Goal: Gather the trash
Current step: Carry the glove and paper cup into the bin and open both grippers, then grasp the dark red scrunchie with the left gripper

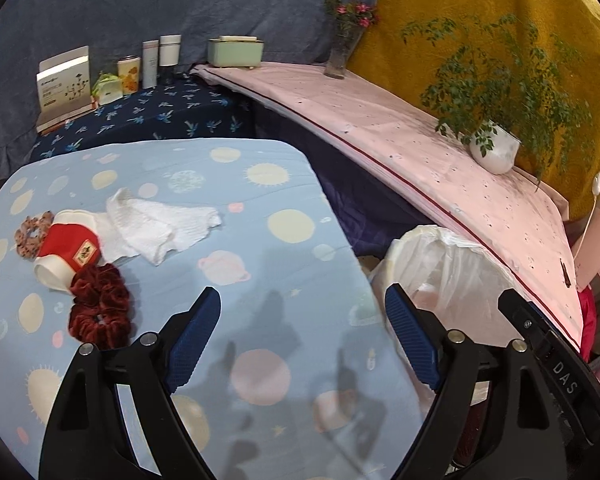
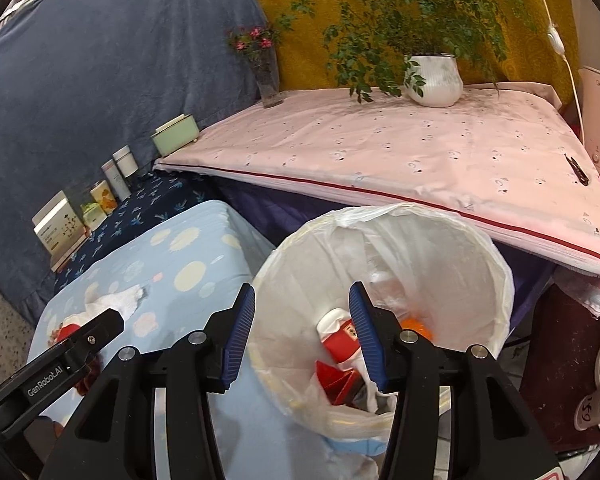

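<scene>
Since my right gripper [image 2: 302,332] hangs spread and empty over the lined bin [image 2: 496,264], a red-and-white cup [image 2: 336,338] lies inside. My left gripper [image 1: 302,334] — also spread, empty — faces the table [image 1: 260,280], another red-and-white cup [image 1: 66,250] at ten o'clock.

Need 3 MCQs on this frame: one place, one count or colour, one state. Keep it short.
1. Where does the bin with the white liner stand?
A. On the pink cloth
B. Beside the blue dotted table, below the right gripper
C. On the dark blue shelf

2. How many dark red scrunchies lie on the blue dotted table?
A. None
B. Two
C. Five

3. What do the right gripper fingers hold?
A. Nothing, they are apart
B. A white tissue
C. A flower vase

Answers:
1 B: in the right wrist view the bin sits off the table's edge, right under the fingers.
2 B: two lie together beside the red and white cup.
3 A: only the bin's inside shows between the blue pads.
</scene>
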Available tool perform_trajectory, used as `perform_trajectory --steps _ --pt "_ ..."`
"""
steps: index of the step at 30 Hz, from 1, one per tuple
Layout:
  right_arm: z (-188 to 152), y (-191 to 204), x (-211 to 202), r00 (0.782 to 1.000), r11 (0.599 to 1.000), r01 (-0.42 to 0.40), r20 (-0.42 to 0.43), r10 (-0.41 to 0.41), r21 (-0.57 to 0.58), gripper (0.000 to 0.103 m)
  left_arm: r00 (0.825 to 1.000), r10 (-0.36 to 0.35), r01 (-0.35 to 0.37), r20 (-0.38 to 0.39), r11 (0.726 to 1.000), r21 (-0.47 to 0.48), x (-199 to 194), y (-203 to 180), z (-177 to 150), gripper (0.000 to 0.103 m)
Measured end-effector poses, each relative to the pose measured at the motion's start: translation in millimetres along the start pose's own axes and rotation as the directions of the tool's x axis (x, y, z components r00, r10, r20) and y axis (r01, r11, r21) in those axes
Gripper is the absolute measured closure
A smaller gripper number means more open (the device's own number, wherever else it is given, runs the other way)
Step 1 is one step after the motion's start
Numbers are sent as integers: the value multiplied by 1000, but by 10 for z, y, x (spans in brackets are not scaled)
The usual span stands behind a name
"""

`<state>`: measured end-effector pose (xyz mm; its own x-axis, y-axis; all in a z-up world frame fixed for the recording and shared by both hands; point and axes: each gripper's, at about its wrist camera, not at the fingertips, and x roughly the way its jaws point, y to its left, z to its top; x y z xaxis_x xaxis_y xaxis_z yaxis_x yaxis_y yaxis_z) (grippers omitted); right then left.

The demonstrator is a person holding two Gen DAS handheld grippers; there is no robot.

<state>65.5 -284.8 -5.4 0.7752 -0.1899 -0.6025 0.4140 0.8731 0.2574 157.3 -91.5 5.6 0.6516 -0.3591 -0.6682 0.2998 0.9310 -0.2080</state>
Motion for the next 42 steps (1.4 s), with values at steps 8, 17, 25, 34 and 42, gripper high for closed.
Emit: perform_trajectory --steps 8,17,25,34,42 --pt "-96 360 -41 999 998 -33 -10 33 -56 50 998 59 -59 -1 996 -70 -112 401 -18 23" --pt "-250 755 23 995 990 -88 -53 83 -108 50 982 182 -187 -41 966 -179 -105 1052 -100 23" --pt "-389 1120 180 988 979 -131 -101 116 -158 50 965 244 -261 -99 934 -243 29 1570 -207 23" --pt "-521 1449 380 980 965 -160 -151 130 -206 50 956 230 -271 -181 930 -247 307 1798 -267 50" --pt "-604 1684 512 972 956 -186 -187 144 -227 50 972 171 -204 -162 954 -219 208 1786 -252 91"
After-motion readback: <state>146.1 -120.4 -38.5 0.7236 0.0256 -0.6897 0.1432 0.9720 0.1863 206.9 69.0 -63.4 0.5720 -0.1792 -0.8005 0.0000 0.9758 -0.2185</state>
